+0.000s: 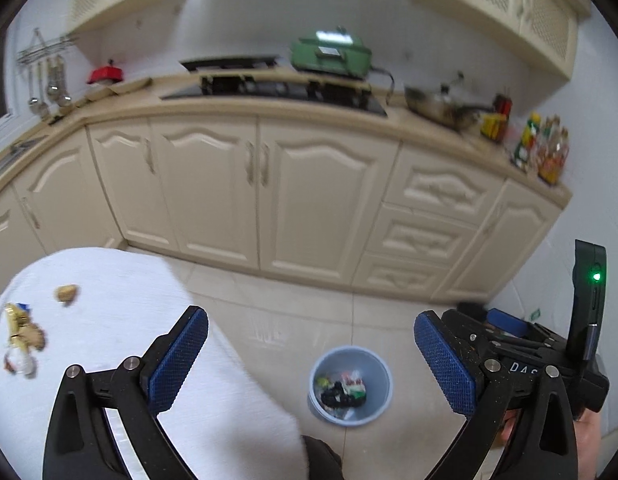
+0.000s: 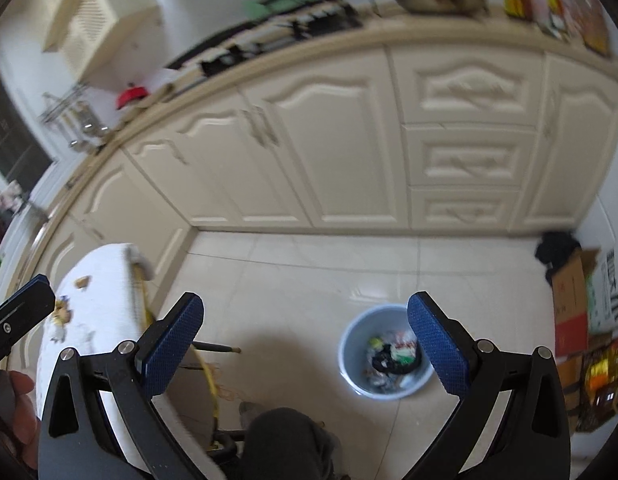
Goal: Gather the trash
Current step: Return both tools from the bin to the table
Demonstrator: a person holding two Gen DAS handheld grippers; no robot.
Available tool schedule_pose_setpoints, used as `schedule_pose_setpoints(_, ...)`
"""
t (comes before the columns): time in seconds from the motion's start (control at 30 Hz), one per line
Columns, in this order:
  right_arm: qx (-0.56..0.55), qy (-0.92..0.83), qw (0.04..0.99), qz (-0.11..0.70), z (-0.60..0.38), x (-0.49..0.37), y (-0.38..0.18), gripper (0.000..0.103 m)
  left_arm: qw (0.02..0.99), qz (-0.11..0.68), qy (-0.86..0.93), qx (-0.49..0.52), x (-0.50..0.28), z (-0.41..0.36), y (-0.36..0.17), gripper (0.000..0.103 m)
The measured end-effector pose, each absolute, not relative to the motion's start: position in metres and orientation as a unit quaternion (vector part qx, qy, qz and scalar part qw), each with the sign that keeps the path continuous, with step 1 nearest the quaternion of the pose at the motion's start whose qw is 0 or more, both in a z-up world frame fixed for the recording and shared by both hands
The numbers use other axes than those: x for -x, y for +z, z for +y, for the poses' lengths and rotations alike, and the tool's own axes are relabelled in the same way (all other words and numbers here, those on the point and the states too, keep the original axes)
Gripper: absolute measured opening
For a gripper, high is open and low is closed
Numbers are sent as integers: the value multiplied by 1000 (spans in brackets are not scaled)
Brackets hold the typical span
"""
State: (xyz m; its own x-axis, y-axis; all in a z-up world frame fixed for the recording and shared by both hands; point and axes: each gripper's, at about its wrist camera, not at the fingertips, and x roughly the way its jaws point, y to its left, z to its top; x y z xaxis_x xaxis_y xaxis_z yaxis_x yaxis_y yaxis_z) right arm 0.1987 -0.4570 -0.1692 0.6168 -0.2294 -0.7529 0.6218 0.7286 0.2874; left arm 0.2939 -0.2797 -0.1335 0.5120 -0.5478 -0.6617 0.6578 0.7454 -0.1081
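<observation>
A pale blue trash bin [image 1: 349, 386] [image 2: 385, 356] stands on the tiled floor with several wrappers inside. My left gripper [image 1: 311, 354] hangs open and empty high above the floor, the bin seen between its blue pads. My right gripper [image 2: 305, 344] is also open and empty, with the bin just inside its right finger. Left of both, a table under a white cloth [image 1: 109, 320] [image 2: 97, 320] carries scraps: a brown crumb [image 1: 67, 293], a gold wrapper [image 1: 15, 322] and a clear piece [image 1: 21, 362]. The right gripper's body shows at the left wrist view's right edge.
Cream kitchen cabinets [image 1: 265, 184] run along the back under a counter with a stove [image 1: 277, 88], a green cooker [image 1: 329, 56] and a pan [image 1: 441, 106]. Cardboard boxes [image 2: 577, 312] and bottles stand at the right wall. A dark trouser leg [image 2: 285, 444] is below.
</observation>
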Motion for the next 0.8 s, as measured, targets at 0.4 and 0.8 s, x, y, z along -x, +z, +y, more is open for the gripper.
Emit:
schedule_pose_setpoints(0.4, -187, -142, 912, 338, -333, -264, -103, 103, 926, 280, -253, 7, -214, -78, -85, 102)
schedule_pose_setpoints(0.8, -99, -50, 936, 333, -205, -312, -79, 103, 957, 248, -139, 55, -117, 54, -85, 102)
